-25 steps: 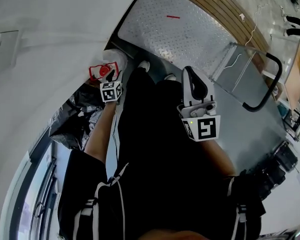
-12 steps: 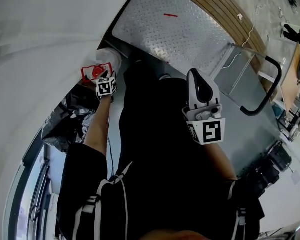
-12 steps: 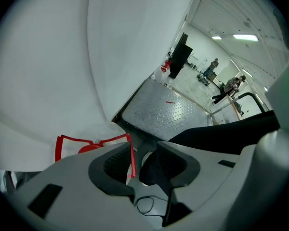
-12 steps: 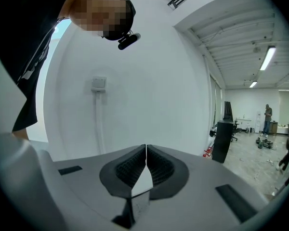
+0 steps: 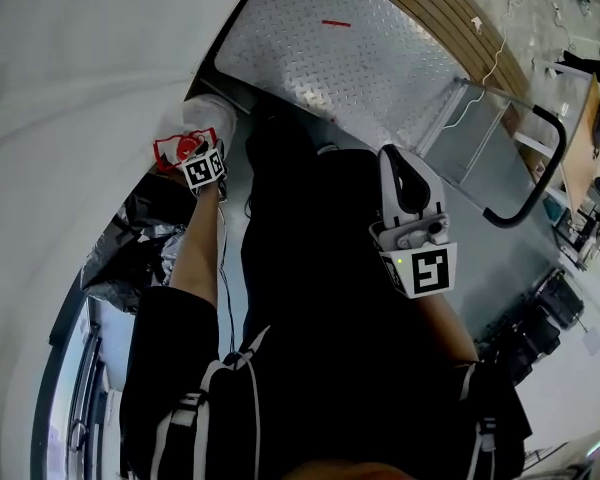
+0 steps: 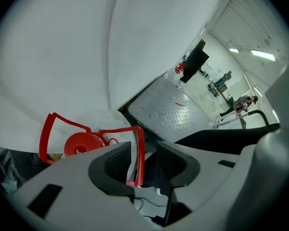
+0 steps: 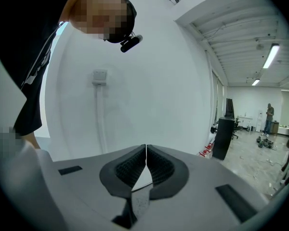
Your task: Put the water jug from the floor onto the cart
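Straddling the water jug (image 6: 82, 143) handle (image 6: 67, 122), the left gripper (image 6: 143, 150) has shifted left.

**Jug mostly hidden, cart cut off**

In the left gripper view the left gripper (image 6: 145, 150) covers with its own body the jug (image 6: 82, 143) below the red cap, and also the lower end of the red handle. In the head view only cap, handle and a scrap of white body show; the rest lies behind that gripper and the person's arm (image 5: 195, 258). The cart (image 5: 350, 58) loses its far corner to the top edge, and the legs (image 5: 310, 228) hide its near edge. The black bag (image 5: 130, 253) at left is half behind the arm. Far figures (image 7: 269, 115) in the right gripper view are too small to tell.
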The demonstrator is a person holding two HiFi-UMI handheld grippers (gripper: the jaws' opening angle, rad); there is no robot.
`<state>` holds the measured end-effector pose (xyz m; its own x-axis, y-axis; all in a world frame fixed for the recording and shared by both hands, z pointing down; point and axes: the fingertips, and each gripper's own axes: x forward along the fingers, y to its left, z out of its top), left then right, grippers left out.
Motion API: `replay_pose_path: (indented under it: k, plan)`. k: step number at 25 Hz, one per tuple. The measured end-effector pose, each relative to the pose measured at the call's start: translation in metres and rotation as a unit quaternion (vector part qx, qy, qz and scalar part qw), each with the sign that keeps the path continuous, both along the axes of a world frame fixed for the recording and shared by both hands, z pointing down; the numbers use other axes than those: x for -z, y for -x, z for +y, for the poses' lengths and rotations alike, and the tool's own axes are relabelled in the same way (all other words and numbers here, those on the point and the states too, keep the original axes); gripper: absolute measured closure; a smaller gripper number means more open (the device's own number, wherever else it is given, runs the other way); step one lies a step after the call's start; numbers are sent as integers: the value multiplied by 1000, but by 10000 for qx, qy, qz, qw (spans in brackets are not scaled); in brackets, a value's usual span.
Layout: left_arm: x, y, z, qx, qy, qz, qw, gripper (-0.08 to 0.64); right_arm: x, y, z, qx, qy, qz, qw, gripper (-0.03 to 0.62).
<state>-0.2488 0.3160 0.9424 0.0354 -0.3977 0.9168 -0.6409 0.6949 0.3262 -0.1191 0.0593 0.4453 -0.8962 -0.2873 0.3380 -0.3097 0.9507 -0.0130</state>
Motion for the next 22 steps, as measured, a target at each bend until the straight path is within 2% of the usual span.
replay_pose_path:
  k: [11,12,13,14,19,22]
  plan:
    - [-43,0,-1,-205,565,382,9975,404,-9,-22,5,-113,-32,269,9996,574]
    - [-40,0,-4,-232,593,387,9972,432,-6,-28,2,-169,0,283,9995,574]
    - [-37,0,-7,-263,610,392,9970,489,-4,-34,2,-224,47,301,9993,574]
    - [-36,-2,-8,-311,623,418,9967,502,-2,-39,2,-279,69,331,9990,572]
    - [-47,-6,-5,-786,767,545,9925,500,-8,-52,5,-551,105,450,9974,574]
    - [-42,-3,-9,-892,864,535,9908,503,-3,-58,-2,-734,269,460,9959,574]
